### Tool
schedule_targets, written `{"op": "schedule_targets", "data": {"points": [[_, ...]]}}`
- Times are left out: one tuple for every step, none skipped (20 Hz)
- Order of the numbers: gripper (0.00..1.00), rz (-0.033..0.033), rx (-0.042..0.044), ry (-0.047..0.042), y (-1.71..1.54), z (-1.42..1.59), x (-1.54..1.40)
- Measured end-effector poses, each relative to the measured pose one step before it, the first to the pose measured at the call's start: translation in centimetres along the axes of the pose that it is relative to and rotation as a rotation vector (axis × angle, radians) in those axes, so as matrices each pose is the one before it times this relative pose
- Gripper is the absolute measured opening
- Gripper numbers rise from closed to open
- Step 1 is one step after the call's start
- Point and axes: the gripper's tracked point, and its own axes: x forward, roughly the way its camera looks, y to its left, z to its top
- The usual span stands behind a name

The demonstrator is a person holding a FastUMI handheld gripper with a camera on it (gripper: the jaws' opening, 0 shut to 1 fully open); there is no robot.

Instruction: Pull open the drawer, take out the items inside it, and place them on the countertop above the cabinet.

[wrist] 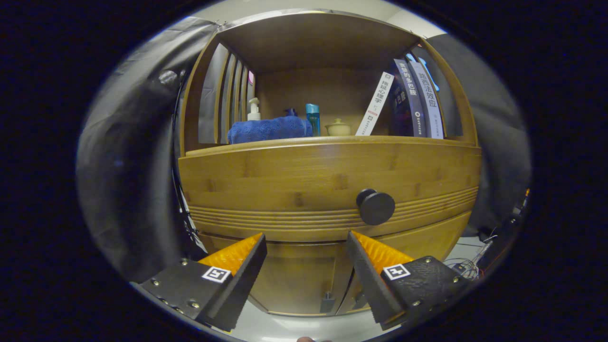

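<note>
None of the task looks done: the drawer (327,190) is closed under the countertop (327,140), its knob (375,207) just ahead and right of the gripper (306,237), whose fingers stand apart, holding nothing.

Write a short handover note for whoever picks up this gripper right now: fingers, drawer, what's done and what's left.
Gripper: open, holding nothing, fingers apart just short of the cabinet front.
Drawer: closed; its round dark knob sits ahead of the fingers, slightly above and toward the right finger.
Countertop above already carries a blue towel, bottles, a small pot and books.
Done: approach only.
Left: grip knob, pull drawer open, lift out contents, set them on the countertop.
</note>
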Motion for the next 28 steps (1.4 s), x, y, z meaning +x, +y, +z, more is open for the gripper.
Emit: {"op": "schedule_targets", "data": {"points": [[1.0,-0.00164,-0.00733,-0.01486,-0.047,0.217,0.257],[1.0,0.00125,-0.01376,-0.01361,0.016,0.231,0.29],[1.0,0.00011,-0.00703,-0.01042,-0.037,0.336,0.296],[1.0,0.00419,0.00225,-0.00599,-0.079,0.208,0.182],[0.98,0.0009,0.0093,-0.01083,-0.224,0.43,0.118],[0.97,0.01448,0.01744,-0.00813,0.08,0.268,0.04],[0.96,0.00581,0.02027,-0.00338,0.056,0.26,0.068],[0.96,-0.00369,0.00551,0.01548,-0.205,-0.281,-0.392],[0.96,-0.00902,-0.00365,-0.007,-0.351,0.283,-0.567],[0.96,-0.01979,-0.01559,-0.00063,-0.528,0.027,-0.718],[0.95,-0.04061,-0.0165,-0.01222,-1.113,0.407,-0.701],[0.96,-0.03244,-0.01882,-0.02845,-1.019,0.873,-0.236],[0.96,-0.02044,-0.00898,-0.03988,-0.738,1.336,0.485],[0.96,-0.01917,-0.00486,-0.00631,-0.715,0.404,0.705],[0.96,-0.0113,0.01102,0.02388,-0.579,-0.341,0.701],[0.96,0.02215,0.0283,0.03168,0.394,-0.737,0.537],[0.97,-0.01316,0.02775,0.02186,-0.3,-0.84,0.828],[0.89,-0.01783,0.019,-0.00268,-1.031,0.141,0.312],[0.81,-0.00233,0.02146,-0.00904,-0.32,0.331,0.623],[0.74,0.00999,0.01329,-0.00524,0.056,0.07,0.404],[0.66,-0.00806,-0.0014,0.00841,-0.429,-0.492,1.099],[0.58,0.01553,0.01507,-0.00325,-0.019,0.214,-0.535],[0.51,0.01647,0.01156,-0.01257,0.054,0.252,0.268],[0.43,0.00734,0.00256,-0.00348,0.066,-0.181,-0.254],[0.43,0.0062,0.00657,-0.02087,0.089,0.321,-0.004],[0.43,0.00902,-0.00433,0.01543,0.017,-0.391,-0.009],[0.43,0.02322,-0.03228,0.00903,0.178,0.054,-0.042],[0.39,0.02185,-0.02708,0.02594,-0.191,-0.36,-0.265]]}}
